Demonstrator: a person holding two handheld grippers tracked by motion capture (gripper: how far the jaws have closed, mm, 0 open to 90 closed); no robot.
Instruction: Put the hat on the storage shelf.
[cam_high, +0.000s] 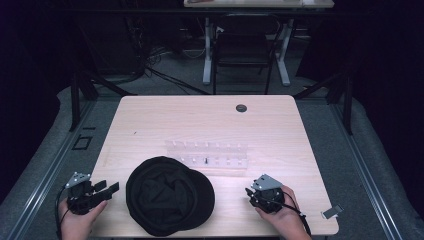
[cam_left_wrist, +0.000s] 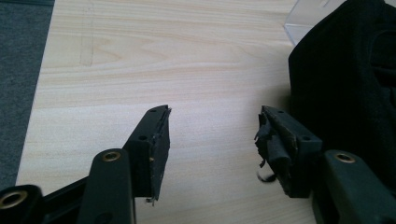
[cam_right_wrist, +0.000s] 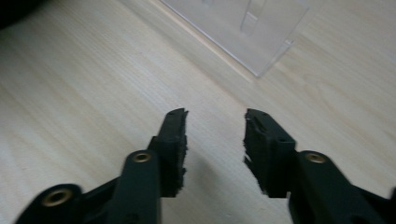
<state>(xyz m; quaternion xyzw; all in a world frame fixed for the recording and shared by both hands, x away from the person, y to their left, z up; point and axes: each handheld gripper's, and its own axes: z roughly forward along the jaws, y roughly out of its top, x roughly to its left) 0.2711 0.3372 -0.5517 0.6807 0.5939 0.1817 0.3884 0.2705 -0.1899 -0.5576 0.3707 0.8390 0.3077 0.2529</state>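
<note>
A black cap (cam_high: 167, 196) lies crown down near the front edge of the light wooden table (cam_high: 200, 120). My left gripper (cam_high: 109, 187) rests at the front left corner, just left of the cap, jaws open and empty. In the left gripper view its jaws (cam_left_wrist: 215, 112) stand apart over bare wood, with the cap (cam_left_wrist: 345, 79) close at the right. My right gripper (cam_high: 248, 191) sits at the front right, a little right of the cap, open with nothing in it. The right gripper view has its jaws (cam_right_wrist: 216, 113) over bare wood, facing a clear acrylic rack (cam_right_wrist: 243, 32).
The clear rack (cam_high: 207, 154) with small pegs stands just behind the cap at mid-table. A dark cable hole (cam_high: 241, 108) sits near the far edge. A small grey tag (cam_high: 332, 212) lies at the front right corner. A chair (cam_high: 245, 50) stands beyond the table.
</note>
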